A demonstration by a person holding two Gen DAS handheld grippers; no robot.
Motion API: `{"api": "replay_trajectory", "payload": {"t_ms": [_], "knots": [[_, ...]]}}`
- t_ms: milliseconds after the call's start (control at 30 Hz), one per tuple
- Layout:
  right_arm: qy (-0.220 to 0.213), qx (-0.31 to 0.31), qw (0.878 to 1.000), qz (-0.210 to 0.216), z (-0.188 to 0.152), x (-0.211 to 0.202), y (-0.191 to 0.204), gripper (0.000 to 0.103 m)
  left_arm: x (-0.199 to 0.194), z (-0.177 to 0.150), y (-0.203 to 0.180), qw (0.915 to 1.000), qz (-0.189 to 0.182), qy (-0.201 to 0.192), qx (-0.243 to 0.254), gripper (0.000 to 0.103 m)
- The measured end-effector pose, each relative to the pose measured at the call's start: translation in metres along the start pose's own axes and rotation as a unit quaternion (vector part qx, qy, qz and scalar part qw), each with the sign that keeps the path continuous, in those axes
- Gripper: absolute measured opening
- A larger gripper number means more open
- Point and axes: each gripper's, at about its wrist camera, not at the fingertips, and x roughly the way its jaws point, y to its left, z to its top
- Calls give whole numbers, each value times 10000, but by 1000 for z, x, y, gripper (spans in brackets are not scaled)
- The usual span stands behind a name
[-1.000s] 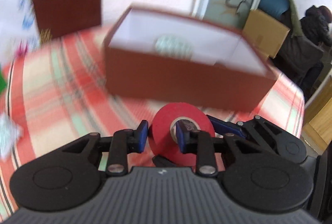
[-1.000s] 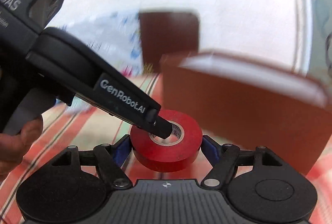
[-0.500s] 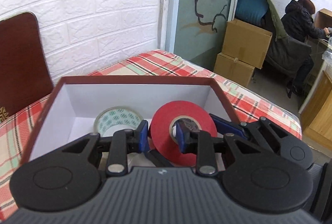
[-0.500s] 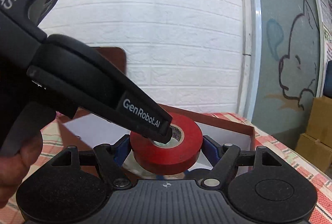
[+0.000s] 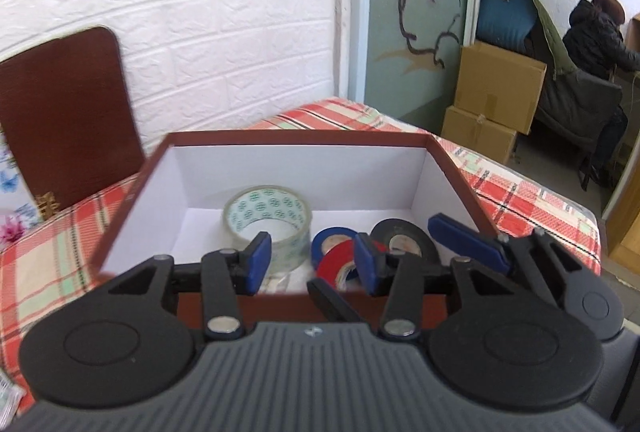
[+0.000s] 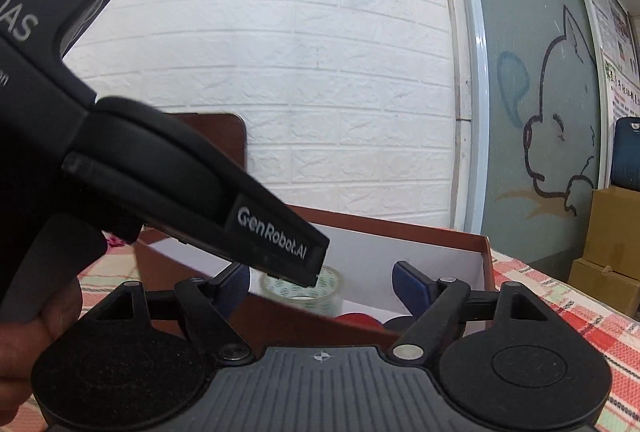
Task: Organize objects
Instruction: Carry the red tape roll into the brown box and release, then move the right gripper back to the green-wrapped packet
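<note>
A brown box [image 5: 132, 188] with a white inside stands on the checked tablecloth. In it lie a clear tape roll [image 5: 267, 218], a red tape roll [image 5: 335, 262], a blue tape roll [image 5: 329, 241] and a black tape roll [image 5: 404, 238]. My left gripper [image 5: 310, 260] is open and empty above the box's near wall. My right gripper [image 6: 324, 282] is open and empty just beside it, and its blue pad [image 5: 466, 242] shows in the left wrist view. The left gripper's body [image 6: 180, 192] crosses the right wrist view, where the red roll [image 6: 358, 321] barely shows.
A brown lid [image 5: 64, 120] leans on the white brick wall at the back left. Cardboard boxes [image 5: 496, 88] and a seated person [image 5: 592, 44] are beyond the table on the right. The table edge [image 5: 560, 200] runs at the right.
Both grippers opened and the red tape roll dropped from them into the box, beside the blue and black rolls. Both grippers have drawn back a little.
</note>
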Motion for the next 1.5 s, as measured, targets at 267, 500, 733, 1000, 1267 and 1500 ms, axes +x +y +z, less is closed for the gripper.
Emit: {"api": "replay_trajectory", "payload": {"t_ms": [267,500,733,1000,1267,1500], "knots": [[302,-133,9983,482,-10,-23,34,78,-29,-30,24,9983,496,181,-251,49],[891,16,9926,830,-19,-18,44,78,-37,-64,49,9934,915,525,-453,49],[1474,-37,9825,1139,-26,-8,62,78,-45,-96,77,9861,1284,764,-720,50],[1621,-390,9756,1432,-31,-4,103,77,-61,-125,119,9748,1705,866,-1146,51],[1771,-772,9587,2087,-31,4,156,74,-86,-159,170,9581,2182,886,-1630,51],[1825,-1086,9475,2390,-29,27,193,74,-114,-192,225,9337,2706,736,-2227,58]]}}
